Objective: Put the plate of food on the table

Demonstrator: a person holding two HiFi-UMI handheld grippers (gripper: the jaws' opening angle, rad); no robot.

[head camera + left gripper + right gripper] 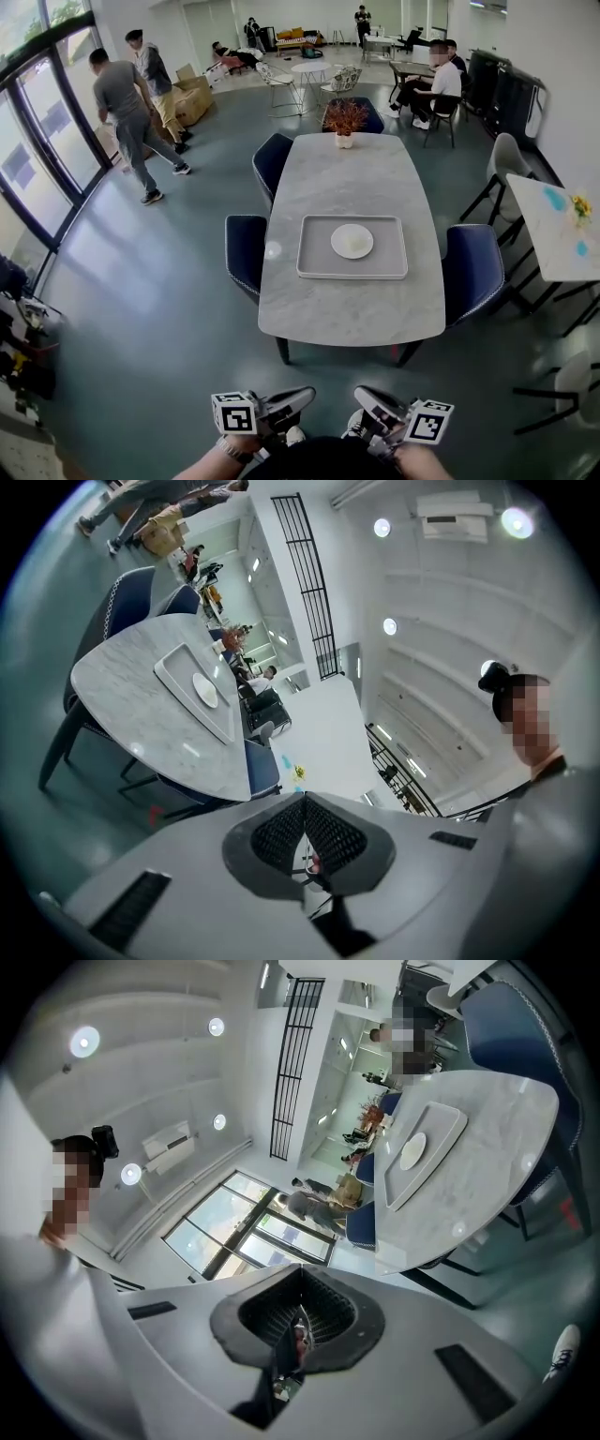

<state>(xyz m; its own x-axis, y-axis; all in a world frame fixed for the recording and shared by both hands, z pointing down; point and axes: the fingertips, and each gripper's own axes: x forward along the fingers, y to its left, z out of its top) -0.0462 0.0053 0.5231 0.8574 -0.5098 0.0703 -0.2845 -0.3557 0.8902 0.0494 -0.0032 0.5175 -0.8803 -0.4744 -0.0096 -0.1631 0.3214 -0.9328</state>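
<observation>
Left gripper (pixel 302 397) and right gripper (pixel 364 396) hang clenched, empty; plate (pixel 352 241) sits in tray (pixel 309 267) on table (pixel 347 178), straight ahead, well apart, neither gripper nearer.

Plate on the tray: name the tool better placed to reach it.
Right, narrowly: the plate sits slightly nearer the right tool than the left tool. Both are shut, empty, well short of the table.

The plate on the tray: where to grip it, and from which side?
Probably the plate at its near rim, coming from the near table end, down over the tray wall. It lies flat mid-tray, so only its thin edge offers a hold.
</observation>
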